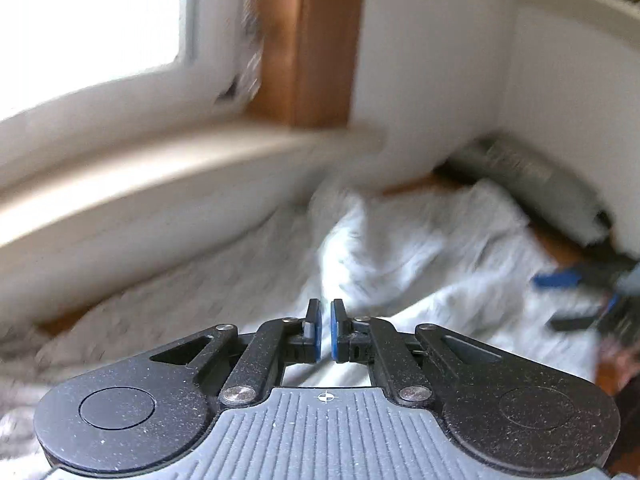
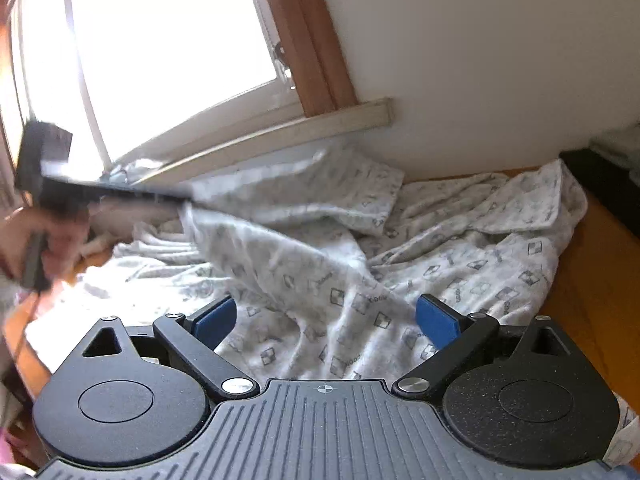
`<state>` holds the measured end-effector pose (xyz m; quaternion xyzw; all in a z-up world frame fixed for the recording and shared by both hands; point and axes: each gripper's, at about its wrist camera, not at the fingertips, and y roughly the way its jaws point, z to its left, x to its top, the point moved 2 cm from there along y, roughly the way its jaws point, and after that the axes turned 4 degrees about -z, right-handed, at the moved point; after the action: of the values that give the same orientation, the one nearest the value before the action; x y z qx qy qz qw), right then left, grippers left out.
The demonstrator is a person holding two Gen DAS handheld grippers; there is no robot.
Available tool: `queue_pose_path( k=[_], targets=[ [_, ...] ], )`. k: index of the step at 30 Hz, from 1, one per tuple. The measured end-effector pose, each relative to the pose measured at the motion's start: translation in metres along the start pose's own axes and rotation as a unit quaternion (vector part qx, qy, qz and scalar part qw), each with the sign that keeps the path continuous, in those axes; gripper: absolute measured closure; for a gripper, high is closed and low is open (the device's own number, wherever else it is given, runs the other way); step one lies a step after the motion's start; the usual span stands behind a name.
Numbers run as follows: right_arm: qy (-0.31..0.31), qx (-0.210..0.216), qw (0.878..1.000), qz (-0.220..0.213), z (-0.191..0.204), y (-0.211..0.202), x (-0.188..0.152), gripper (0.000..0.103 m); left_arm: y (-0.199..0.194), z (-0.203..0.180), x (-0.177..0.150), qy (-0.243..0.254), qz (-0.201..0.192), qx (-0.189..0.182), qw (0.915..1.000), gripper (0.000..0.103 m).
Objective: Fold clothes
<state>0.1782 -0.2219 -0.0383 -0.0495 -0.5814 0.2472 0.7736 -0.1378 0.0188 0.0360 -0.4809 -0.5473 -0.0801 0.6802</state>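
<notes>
Because soft, light and floppy, take the white grey-printed cotton garment (image 2: 360, 280), crumpled on the orange tabletop (image 2: 592, 280), by a hem; left gripper (image 1: 326, 314) pinched shut on a fold, right gripper (image 2: 326, 314) wide, empty.

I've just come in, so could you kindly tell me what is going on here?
A person is folding a white patterned garment spread, crumpled, on an orange-brown surface below a window. The left gripper has its fingers shut; whether they pinch any cloth is too blurred to tell. The right gripper hangs open just over the garment, holding nothing. No fold is visible yet.
</notes>
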Motion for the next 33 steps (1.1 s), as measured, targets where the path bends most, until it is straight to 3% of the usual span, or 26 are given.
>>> queue_pose_path(
  k=[4,6,8,10,12,16,18,19,20,22,23,24,25,29,33],
  targets=[
    [-0.006,-0.010,1.000,0.016,0.003,0.010,0.001,0.007,0.005,0.010,0.002,-0.016,-0.006,0.012,0.9998,0.078],
    [-0.008,-0.012,1.000,0.019,0.004,0.010,0.001,0.007,0.007,0.006,0.016,-0.016,-0.022,0.007,0.9996,0.058],
    [-0.006,-0.012,1.000,0.018,0.003,0.010,0.000,0.007,0.019,-0.008,0.033,0.001,-0.037,0.002,0.9993,0.048],
    [-0.003,-0.012,1.000,0.017,0.002,0.009,0.000,0.007,0.032,-0.029,0.042,0.026,-0.042,-0.008,0.9987,0.049],
    [-0.004,-0.014,1.000,0.019,0.003,0.010,0.000,0.007,0.050,-0.052,0.048,0.046,-0.038,-0.025,0.9979,0.064],
    [-0.004,-0.013,1.000,0.020,0.003,0.010,-0.001,0.007,0.085,-0.091,0.052,0.082,-0.008,-0.053,0.9952,0.065],
    [-0.003,-0.013,1.000,0.019,0.003,0.009,-0.001,0.007,0.104,-0.110,0.050,0.103,0.016,-0.058,0.9929,0.044],
    [-0.003,-0.012,1.000,0.019,0.003,0.009,-0.001,0.007,0.111,-0.115,0.047,0.114,0.022,-0.051,0.9919,0.040],
    [-0.002,-0.012,1.000,0.018,0.003,0.009,-0.001,0.007,0.118,-0.120,0.045,0.125,0.029,-0.045,0.9908,0.040],
    [-0.001,-0.011,1.000,0.017,0.003,0.008,-0.001,0.007,0.126,-0.124,0.042,0.139,0.034,-0.019,0.9895,0.059],
    [-0.001,-0.011,1.000,0.017,0.003,0.008,-0.001,0.007,0.125,-0.119,0.042,0.136,0.031,-0.015,0.9901,0.072],
    [0.000,-0.011,1.000,0.016,0.002,0.008,-0.001,0.007,0.121,-0.114,0.043,0.124,0.026,-0.023,0.9917,0.095],
    [0.000,-0.011,1.000,0.013,0.002,0.007,-0.001,0.007,0.116,-0.108,0.045,0.111,0.019,-0.025,0.9933,0.100],
    [0.001,-0.010,1.000,-0.010,0.002,0.000,-0.002,0.007,0.071,-0.076,0.061,0.060,-0.029,-0.013,0.9977,0.100],
    [0.012,-0.004,0.999,-0.035,-0.002,-0.008,0.000,0.007,-0.007,-0.034,0.078,0.025,-0.090,0.015,0.9955,0.100]
  ],
)
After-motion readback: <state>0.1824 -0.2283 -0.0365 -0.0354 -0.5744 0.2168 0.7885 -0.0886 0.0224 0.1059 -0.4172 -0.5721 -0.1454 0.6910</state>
